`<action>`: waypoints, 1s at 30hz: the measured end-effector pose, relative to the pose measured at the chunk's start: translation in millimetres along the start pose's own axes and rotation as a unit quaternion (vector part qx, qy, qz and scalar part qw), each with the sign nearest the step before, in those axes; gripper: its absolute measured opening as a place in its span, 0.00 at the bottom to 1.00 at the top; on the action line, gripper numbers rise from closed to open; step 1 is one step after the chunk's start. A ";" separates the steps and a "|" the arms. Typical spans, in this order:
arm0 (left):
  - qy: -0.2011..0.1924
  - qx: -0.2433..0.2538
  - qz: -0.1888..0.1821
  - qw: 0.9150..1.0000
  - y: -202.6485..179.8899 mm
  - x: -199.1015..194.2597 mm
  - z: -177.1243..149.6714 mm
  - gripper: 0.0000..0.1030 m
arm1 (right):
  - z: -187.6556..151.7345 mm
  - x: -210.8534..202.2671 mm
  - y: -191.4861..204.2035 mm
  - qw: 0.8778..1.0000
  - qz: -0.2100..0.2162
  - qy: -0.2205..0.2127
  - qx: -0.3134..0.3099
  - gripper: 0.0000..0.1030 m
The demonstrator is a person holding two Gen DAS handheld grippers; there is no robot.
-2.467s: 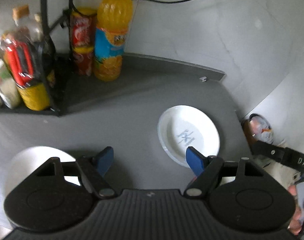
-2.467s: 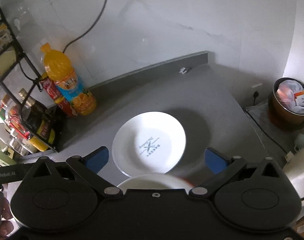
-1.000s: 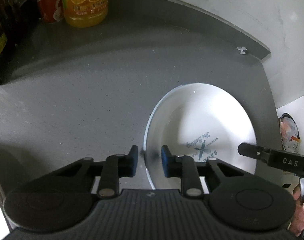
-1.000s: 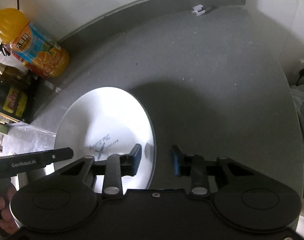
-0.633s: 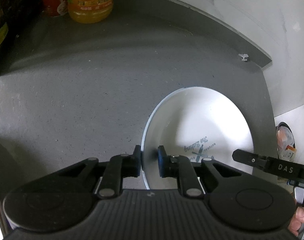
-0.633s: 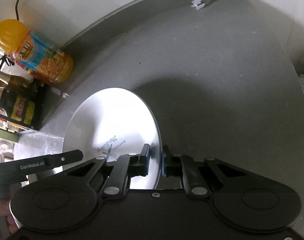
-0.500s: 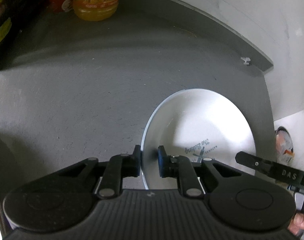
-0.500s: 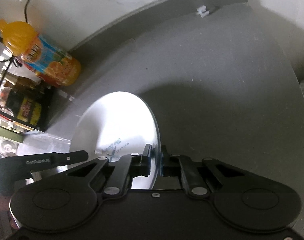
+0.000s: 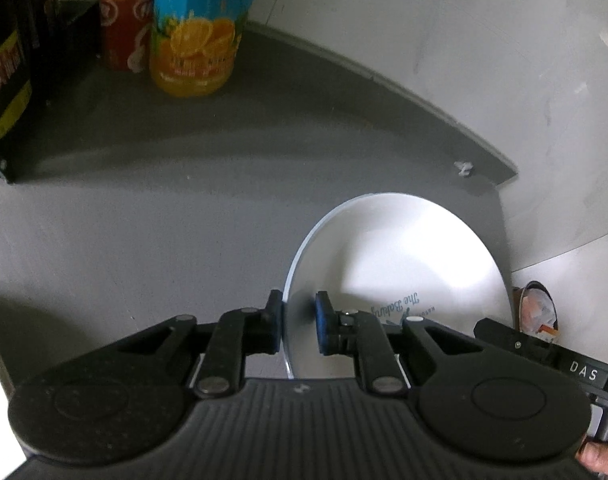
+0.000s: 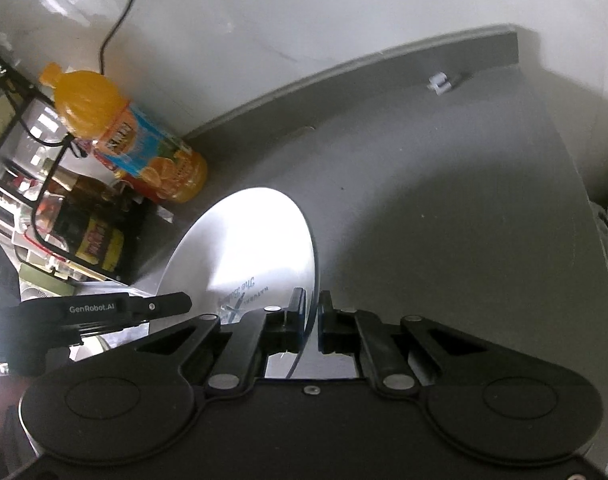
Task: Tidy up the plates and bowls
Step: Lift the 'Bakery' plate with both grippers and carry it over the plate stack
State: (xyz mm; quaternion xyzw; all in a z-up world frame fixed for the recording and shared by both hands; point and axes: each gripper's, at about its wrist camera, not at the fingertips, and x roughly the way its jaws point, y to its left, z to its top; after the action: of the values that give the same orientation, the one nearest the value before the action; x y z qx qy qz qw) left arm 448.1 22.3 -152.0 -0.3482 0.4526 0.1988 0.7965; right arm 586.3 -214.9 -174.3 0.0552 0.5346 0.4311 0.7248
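Observation:
A white plate (image 9: 404, 256) with a dark printed logo is held off the grey counter (image 9: 163, 216) between both grippers. My left gripper (image 9: 297, 316) is shut on the plate's left rim, one blue pad on each face. In the right wrist view the same plate (image 10: 255, 240) tilts up to the left, and my right gripper (image 10: 311, 320) is shut on its right rim. Each view shows the other gripper's black body at the plate's far side.
An orange juice bottle (image 9: 199, 28) and a red can (image 9: 121, 24) stand at the back left against the wall, beside a black wire rack (image 10: 27, 184) of dark bottles. A bin with rubbish (image 9: 538, 308) sits below the counter's right end. A small white clip (image 10: 440, 80) lies by the backsplash.
Both grippers went from open above the lying plate to shut on its opposite rims. The plate has since lifted and moved back toward the juice bottle.

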 end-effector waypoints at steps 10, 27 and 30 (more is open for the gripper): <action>-0.015 0.003 -0.011 1.000 6.4 -41.5 9.6 0.14 | -0.6 -23.3 33.7 1.000 0.010 -0.021 -0.006 0.06; -0.035 -0.011 -0.010 0.999 68.9 -98.4 9.7 0.14 | -31.7 -15.8 108.6 0.999 0.035 -0.024 -0.016 0.06; -0.039 -0.024 -0.011 0.999 87.8 -108.6 5.6 0.13 | -42.5 -10.0 123.6 0.999 0.038 -0.020 -0.018 0.06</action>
State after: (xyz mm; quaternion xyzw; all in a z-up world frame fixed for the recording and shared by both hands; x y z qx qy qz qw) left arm 340.4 85.8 -89.6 -0.3641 0.4128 0.2135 0.8071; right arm 480.9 -161.1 -118.1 0.0714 0.5101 0.4669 0.7188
